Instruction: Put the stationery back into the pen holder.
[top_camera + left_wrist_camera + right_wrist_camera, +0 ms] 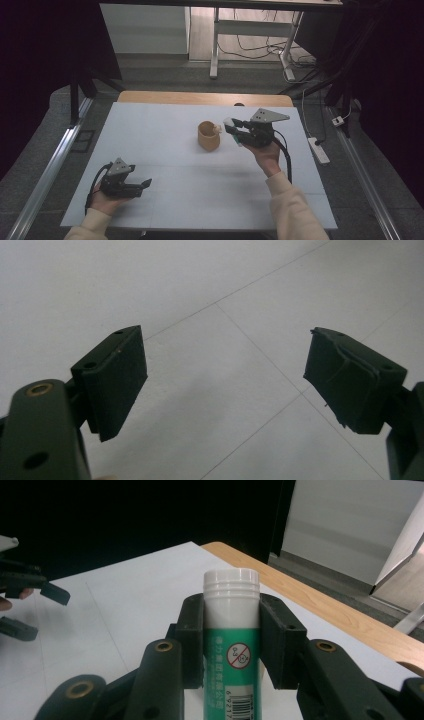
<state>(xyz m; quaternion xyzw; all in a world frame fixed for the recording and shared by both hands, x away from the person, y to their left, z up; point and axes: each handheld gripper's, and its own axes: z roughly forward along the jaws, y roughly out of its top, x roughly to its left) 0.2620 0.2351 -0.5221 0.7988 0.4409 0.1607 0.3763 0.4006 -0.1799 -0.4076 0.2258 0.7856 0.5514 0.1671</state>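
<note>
Glossy plastic tube (231,645) with ribbed white cap; matt black jaws; smooth white tabletop (170,130), wooden edge

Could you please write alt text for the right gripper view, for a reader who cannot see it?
The right gripper clamps a green-and-white tube with a white ribbed cap between its black jaws, above a white table with a wooden edge. The left gripper shows farther off at the left.

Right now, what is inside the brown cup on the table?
In the high view, the brown cup shows something pale at its rim near the right gripper, which holds a green tube. The cup's wall hides the interior below that.
</note>
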